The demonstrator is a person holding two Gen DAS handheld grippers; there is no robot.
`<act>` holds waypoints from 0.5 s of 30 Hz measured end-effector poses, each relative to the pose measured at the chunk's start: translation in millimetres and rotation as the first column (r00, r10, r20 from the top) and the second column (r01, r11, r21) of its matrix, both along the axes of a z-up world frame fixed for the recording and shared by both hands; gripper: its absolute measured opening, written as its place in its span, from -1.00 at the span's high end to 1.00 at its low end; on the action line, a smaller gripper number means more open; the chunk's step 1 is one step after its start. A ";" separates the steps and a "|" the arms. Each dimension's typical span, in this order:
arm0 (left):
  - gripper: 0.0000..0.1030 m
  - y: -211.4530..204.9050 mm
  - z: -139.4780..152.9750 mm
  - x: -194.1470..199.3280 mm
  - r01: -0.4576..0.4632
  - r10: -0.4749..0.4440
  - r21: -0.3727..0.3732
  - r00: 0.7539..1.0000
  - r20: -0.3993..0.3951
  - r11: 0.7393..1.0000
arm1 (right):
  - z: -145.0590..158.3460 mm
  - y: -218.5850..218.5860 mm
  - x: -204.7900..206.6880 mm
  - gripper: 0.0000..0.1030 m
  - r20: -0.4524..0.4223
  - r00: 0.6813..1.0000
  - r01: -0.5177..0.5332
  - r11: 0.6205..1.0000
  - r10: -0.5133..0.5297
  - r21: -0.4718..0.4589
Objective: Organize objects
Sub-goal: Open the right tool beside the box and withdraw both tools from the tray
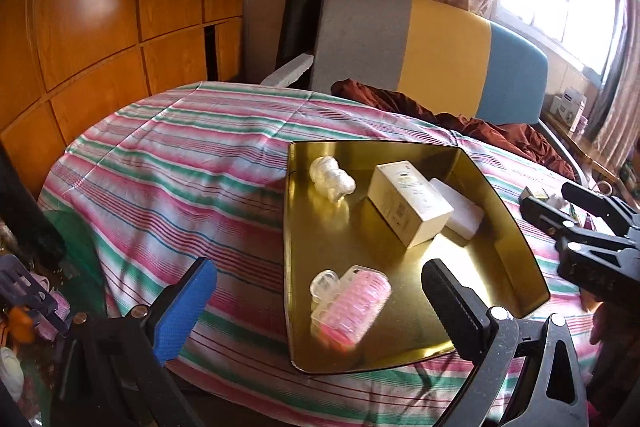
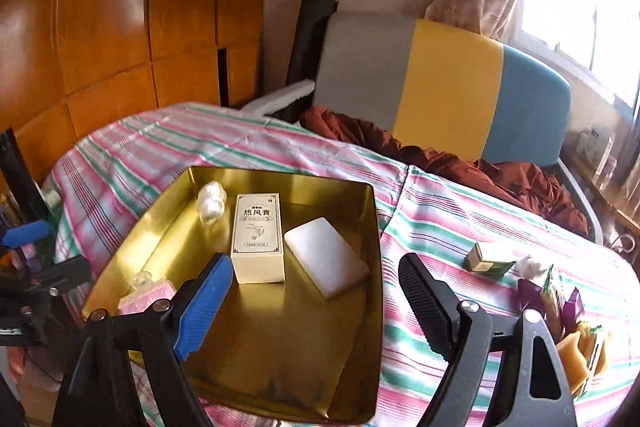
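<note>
Right wrist view: both grippers' fingers [image 2: 208,303] spread empty above the gold tray [image 2: 372,227].

A shiny gold tray [image 2: 168,227] is set on a bedspread [image 2: 440,211] striped in pink, green and white, with a cream box [image 2: 258,239], a white block [image 2: 326,257] and pink curlers [image 1: 352,307] seen inside, lol.

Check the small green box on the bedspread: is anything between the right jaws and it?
Nothing visible. The small green box lies on bare striped bedspread, right of the gold tray. The right gripper, jaws open and empty, has clear cloth ahead; the wrapper clutter sits nearer, off to the side.
</note>
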State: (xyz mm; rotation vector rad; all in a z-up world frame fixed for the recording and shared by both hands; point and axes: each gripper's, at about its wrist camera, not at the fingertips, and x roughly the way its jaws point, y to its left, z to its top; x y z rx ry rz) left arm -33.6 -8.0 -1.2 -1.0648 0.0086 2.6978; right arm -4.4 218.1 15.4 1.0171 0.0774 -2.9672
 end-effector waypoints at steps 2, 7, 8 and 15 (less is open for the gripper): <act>-0.99 4.7 2.2 2.7 0.015 -0.015 -0.003 1.000 -0.006 1.000 | -1.1 5.9 1.3 -0.68 0.030 1.000 -0.008 1.000 0.009 -0.028; -0.99 16.2 4.6 9.8 0.051 -0.051 -0.011 0.999 -0.008 0.999 | -12.0 14.7 5.7 -0.65 0.098 0.995 -0.006 0.996 0.015 -0.094; -0.99 18.2 4.4 10.6 0.057 -0.057 -0.013 0.998 -0.006 0.998 | -14.3 16.4 7.6 -0.65 0.105 0.994 -0.001 0.995 0.012 -0.098; -0.99 31.1 1.4 15.3 0.087 -0.087 -0.029 0.996 0.004 0.996 | -27.1 39.7 22.8 -1.00 0.116 0.993 0.039 0.989 -0.023 -0.140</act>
